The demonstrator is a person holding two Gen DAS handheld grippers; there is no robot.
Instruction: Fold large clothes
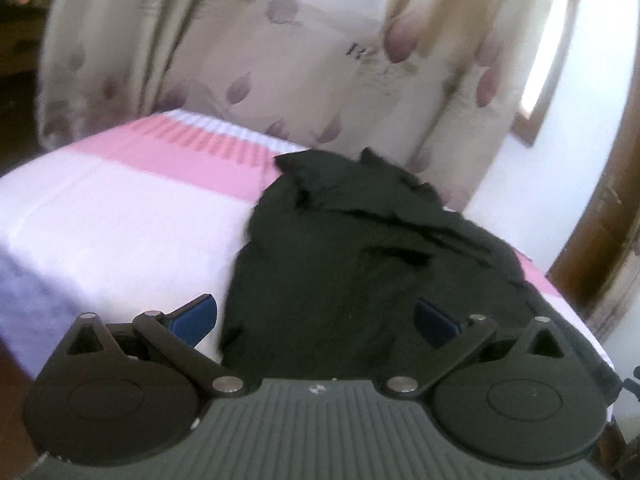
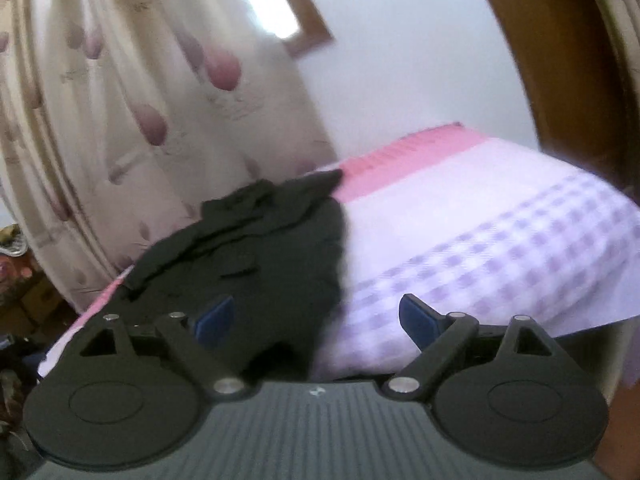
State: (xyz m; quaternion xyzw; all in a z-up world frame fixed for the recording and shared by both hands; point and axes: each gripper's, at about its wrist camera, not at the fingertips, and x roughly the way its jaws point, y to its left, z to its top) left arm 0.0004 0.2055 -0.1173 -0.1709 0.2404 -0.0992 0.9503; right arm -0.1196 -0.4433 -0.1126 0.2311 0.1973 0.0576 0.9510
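A black garment lies crumpled on a table covered with a pink, white and lilac cloth. Its near end hangs over the front edge. In the left wrist view my left gripper is open with blue pads wide apart, above the garment's near left part, holding nothing. In the right wrist view the same garment lies left of centre on the cloth. My right gripper is open and empty, above the garment's near right edge.
A cream curtain with mauve leaf prints hangs right behind the table. A white wall and a wooden window frame are further back. A brown wooden door frame stands at the right. Clutter sits on the floor at the left.
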